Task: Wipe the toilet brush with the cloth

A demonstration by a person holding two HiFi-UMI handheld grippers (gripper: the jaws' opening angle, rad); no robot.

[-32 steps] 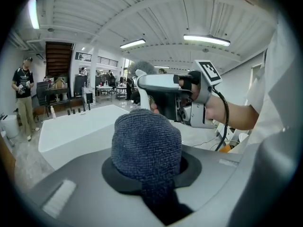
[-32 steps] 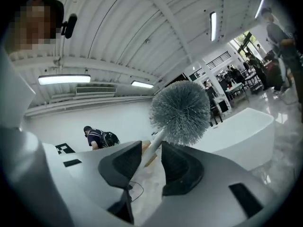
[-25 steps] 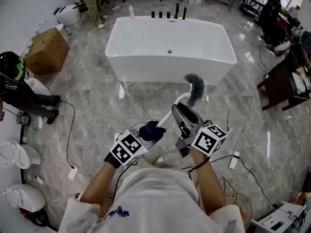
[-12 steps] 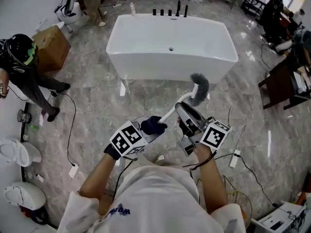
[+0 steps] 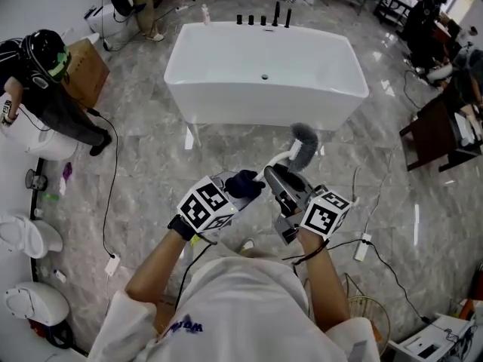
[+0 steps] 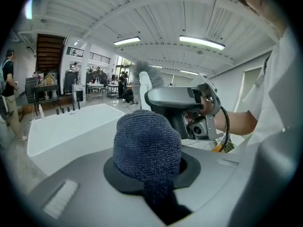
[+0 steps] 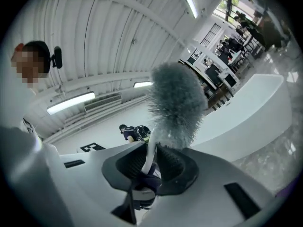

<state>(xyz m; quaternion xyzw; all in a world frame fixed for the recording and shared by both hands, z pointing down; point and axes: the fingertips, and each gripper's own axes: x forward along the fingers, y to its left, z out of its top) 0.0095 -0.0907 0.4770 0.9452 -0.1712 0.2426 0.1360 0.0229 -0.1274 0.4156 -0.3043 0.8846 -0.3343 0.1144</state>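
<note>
- Right gripper [image 5: 272,175]: jaws clenched on the white handle [image 7: 150,159] of the toilet brush [image 5: 303,142]. They have just been opening slightly, and the handle stands between the ribbed pads [image 7: 173,164] with both pressed to it.
- Left gripper [image 5: 231,193]: jaws clenched on a bunched dark blue cloth [image 5: 244,182], which bulges forward out of them in a rounded wad.
- Toilet brush: held in the air above the grey marble floor [image 5: 143,164], on the near side of the white bathtub [image 5: 264,66] and clear of it. The grey bristle head points up and away from the person, towards the tub. The handle curves back down into the right gripper.
- Cloth against brush: in the head view the wad meets the lower stretch of the handle, just beside the right gripper's jaws (whether it wraps round the handle cannot be told).
- Grippers relative to each other: close together in front of the person's chest, left one slightly lower in that view. The left gripper view looks straight past the cloth at the right gripper's grey body and the bristles above it.
- Surroundings: a cardboard box [image 5: 89,70] stands left of the tub. A person in dark clothing and a helmet [image 5: 45,89] bends over at the far left. A wicker basket [image 5: 370,315] sits at the lower right.
</note>
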